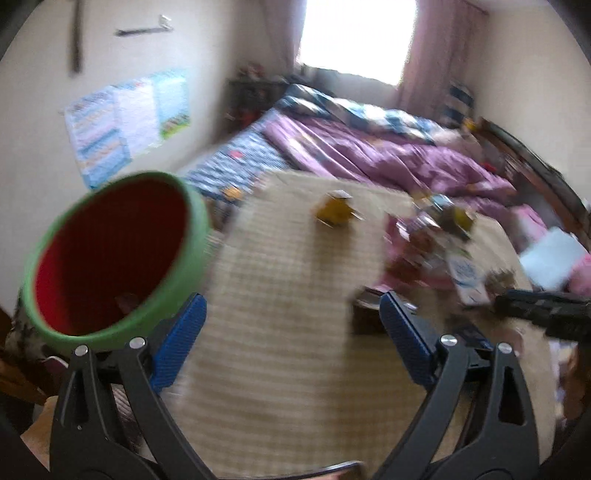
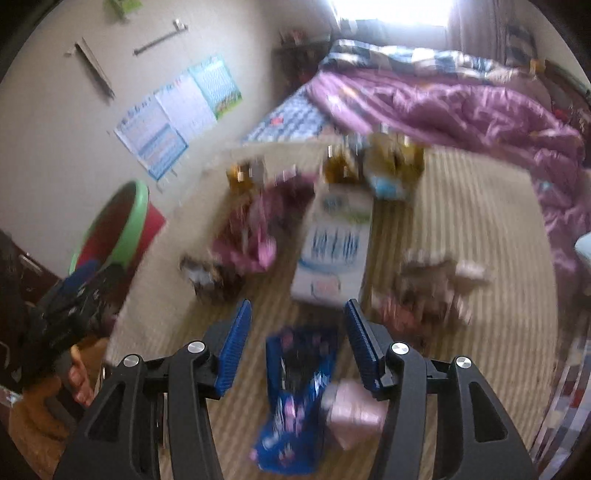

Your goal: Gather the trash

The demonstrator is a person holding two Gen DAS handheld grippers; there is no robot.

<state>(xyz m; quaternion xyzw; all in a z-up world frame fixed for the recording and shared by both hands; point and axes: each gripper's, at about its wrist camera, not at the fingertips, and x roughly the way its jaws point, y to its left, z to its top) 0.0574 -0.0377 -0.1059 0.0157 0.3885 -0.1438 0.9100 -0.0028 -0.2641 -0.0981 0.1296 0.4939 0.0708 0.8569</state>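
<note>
**Trash spread on the mat, bin at your left**

Your left gripper (image 1: pixel 291 339) has wide, empty jaws beside the green-rimmed red bin (image 1: pixel 110 254), likely kept close for drop-offs. Your right gripper (image 2: pixel 295 347), jaws wide and empty, hovers over a blue wrapper (image 2: pixel 295 398) on the woven mat (image 2: pixel 461 221), probably your next pick. A white carton (image 2: pixel 332 251) lies just beyond.

Bed (image 1: pixel 388 147) with a crumpled purple quilt (image 2: pixel 461 107) and a blue patterned sheet (image 1: pixel 251 155) stands against the far wall — under a bright window (image 1: pixel 358 33). Posters (image 2: pixel 177 114) hang on the left wall. A striped woven mat (image 1: pixel 288 295) covers the near surface.
</note>
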